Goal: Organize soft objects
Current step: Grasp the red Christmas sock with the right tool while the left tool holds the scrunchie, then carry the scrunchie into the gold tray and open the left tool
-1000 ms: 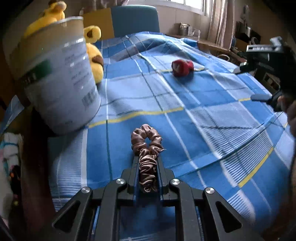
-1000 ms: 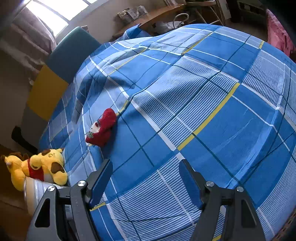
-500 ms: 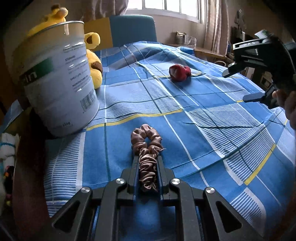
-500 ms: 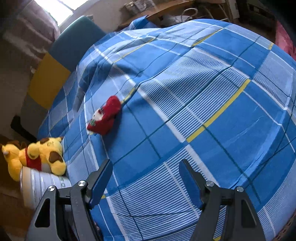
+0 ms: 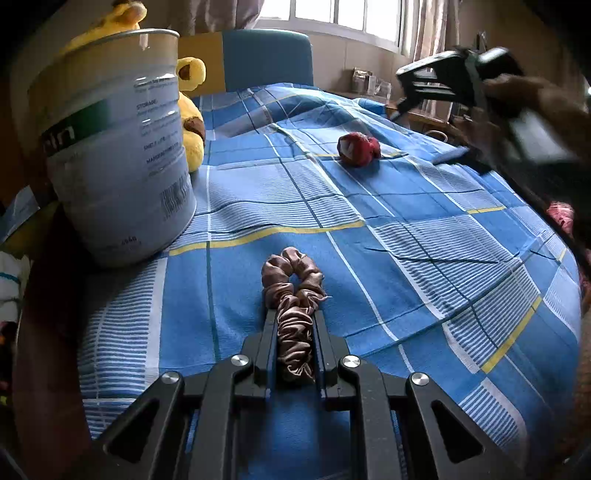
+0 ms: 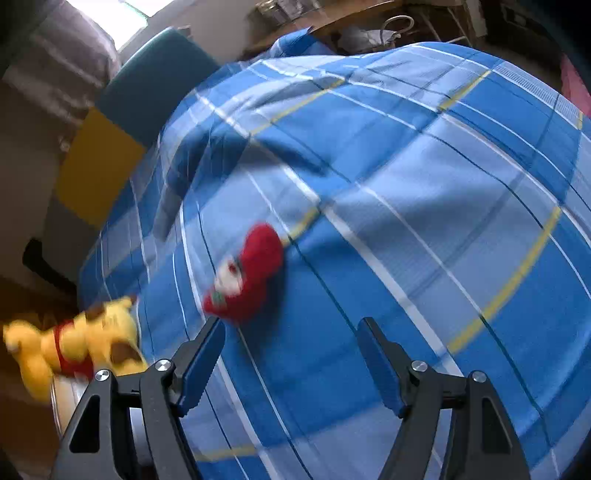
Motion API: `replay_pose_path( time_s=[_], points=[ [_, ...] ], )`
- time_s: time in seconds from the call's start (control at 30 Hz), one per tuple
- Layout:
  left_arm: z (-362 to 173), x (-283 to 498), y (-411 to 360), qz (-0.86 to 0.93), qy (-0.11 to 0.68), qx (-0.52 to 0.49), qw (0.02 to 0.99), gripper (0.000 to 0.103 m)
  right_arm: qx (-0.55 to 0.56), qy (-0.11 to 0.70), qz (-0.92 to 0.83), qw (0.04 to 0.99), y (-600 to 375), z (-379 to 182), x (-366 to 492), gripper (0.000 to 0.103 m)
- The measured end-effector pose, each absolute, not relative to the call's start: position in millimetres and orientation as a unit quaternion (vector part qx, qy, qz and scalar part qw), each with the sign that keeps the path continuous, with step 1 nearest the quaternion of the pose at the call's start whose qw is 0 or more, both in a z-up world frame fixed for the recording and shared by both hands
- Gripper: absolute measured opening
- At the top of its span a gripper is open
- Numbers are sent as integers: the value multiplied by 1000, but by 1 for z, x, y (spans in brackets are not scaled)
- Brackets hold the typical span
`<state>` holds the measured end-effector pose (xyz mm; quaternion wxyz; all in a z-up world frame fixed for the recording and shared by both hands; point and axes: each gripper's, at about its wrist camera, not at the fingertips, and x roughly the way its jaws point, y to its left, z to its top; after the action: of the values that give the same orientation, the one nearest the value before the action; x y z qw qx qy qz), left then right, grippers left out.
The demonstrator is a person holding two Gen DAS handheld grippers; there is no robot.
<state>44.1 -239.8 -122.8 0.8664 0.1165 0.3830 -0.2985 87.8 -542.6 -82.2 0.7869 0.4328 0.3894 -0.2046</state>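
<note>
My left gripper [image 5: 293, 325] is shut on a brown satin scrunchie [image 5: 293, 291], whose loop sticks out ahead of the fingers over the blue checked bedspread [image 5: 424, 229]. A large white tin can [image 5: 114, 144] stands at the left with its open top up. A red soft toy [image 5: 358, 147] lies further back on the bed; in the right wrist view the toy [image 6: 245, 275] sits just beyond my open, empty right gripper [image 6: 291, 347]. A yellow plush bear [image 5: 190, 110] sits behind the can and shows at the lower left of the right wrist view [image 6: 74, 343].
A blue and yellow chair [image 5: 266, 59] stands behind the bed. The right gripper and hand [image 5: 480, 85] hover above the bed's right side. A wooden desk with clutter [image 6: 369, 22] stands by the window. The right wrist view is blurred.
The right gripper has moved forward and down toward the red toy. The left gripper has tilted up slightly, still holding the scrunchie.
</note>
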Motion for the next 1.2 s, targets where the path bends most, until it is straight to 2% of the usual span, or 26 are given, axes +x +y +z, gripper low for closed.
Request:
replay_pose_path(
  time_s=[0.2, 0.37, 0.4, 0.43, 0.47, 0.53, 0.73, 0.93, 1.03, 1.1, 1.2],
  points=[
    [-123, 44, -239, -301, 383, 114, 866, 17, 422, 395, -216, 787, -548, -84, 140, 75],
    [-124, 44, -239, -301, 382, 115, 866, 17, 366, 475, -214, 771, -527, -109, 185, 76],
    [-124, 44, -240, -301, 381, 115, 866, 17, 347, 491, -216, 769, -520, -115, 190, 72],
    [-124, 44, -239, -301, 381, 114, 867, 17, 323, 491, -220, 779, -515, -112, 193, 59],
    [-124, 44, -239, -301, 380, 115, 867, 17, 293, 486, -203, 798, -505, -107, 195, 32],
    [-124, 43, -239, -301, 380, 115, 867, 17, 270, 490, -195, 806, -496, -100, 194, 25],
    [-124, 43, -240, -301, 380, 116, 867, 17, 196, 509, -140, 827, -466, -76, 151, 24],
    [-123, 40, -242, -297, 378, 122, 868, 17, 180, 549, -135, 805, -460, -97, 89, 25],
    [-123, 39, -243, -294, 379, 126, 868, 17, 213, 535, -129, 807, -467, -106, 74, 27],
    [-121, 40, -243, -294, 385, 123, 866, 17, 215, 538, -124, 806, -469, -109, 76, 34],
    [-116, 40, -242, -294, 392, 128, 862, 16, 213, 539, -119, 806, -472, -112, 73, 35]
  ],
)
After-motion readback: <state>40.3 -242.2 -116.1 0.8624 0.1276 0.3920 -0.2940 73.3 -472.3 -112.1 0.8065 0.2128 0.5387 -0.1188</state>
